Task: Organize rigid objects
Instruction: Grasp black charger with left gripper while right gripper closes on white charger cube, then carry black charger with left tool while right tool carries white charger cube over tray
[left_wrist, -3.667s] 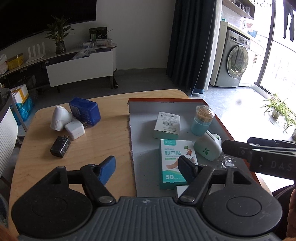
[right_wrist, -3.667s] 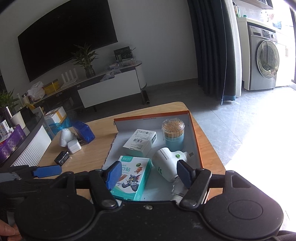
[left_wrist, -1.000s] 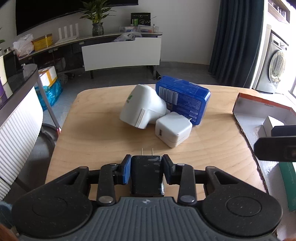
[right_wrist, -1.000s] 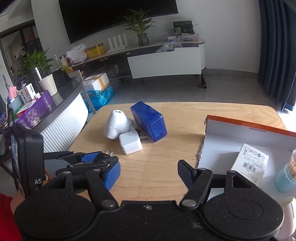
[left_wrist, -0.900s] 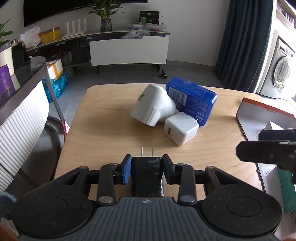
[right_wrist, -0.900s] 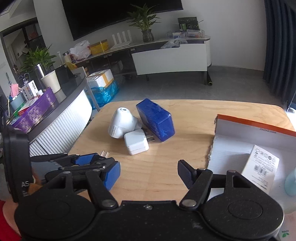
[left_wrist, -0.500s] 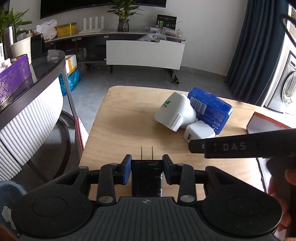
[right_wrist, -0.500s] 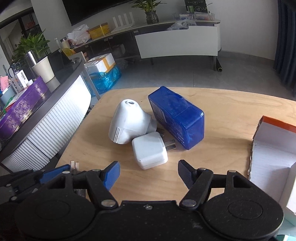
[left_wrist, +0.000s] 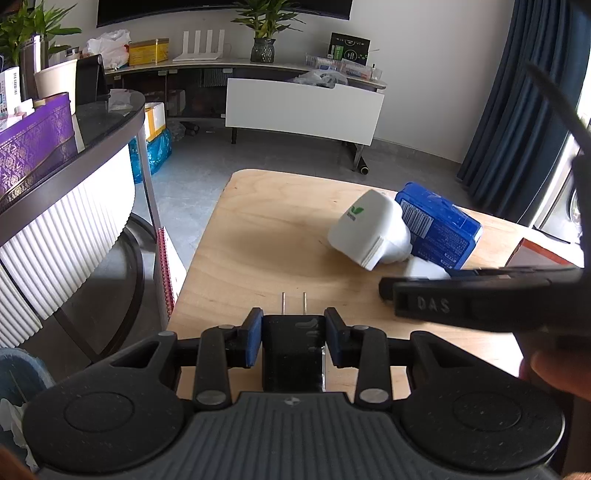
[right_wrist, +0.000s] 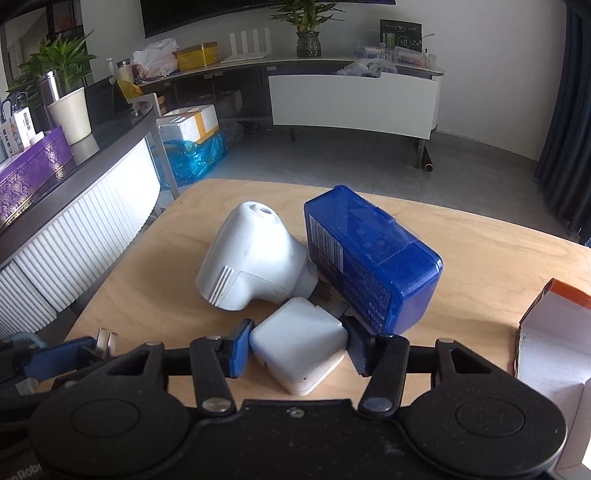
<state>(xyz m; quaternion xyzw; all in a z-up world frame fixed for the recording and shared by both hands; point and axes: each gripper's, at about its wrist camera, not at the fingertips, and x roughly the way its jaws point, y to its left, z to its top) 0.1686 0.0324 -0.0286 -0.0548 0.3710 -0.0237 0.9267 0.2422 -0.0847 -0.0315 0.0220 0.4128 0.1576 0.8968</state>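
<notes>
The left claw (left_wrist: 293, 341) grips a black plug adapter (left_wrist: 293, 350), prongs pointing forward, above the wooden counter (left_wrist: 266, 251); the right claw (right_wrist: 298, 349) has closed on the white charger cube (right_wrist: 300, 343), which lies just beside the white nozzle-shaped device (right_wrist: 251, 258) and blue box (right_wrist: 369, 254).

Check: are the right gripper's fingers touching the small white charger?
Touching. In the right wrist view, both blue pads of the right gripper press the sides of the white charger, no gap showing.
</notes>
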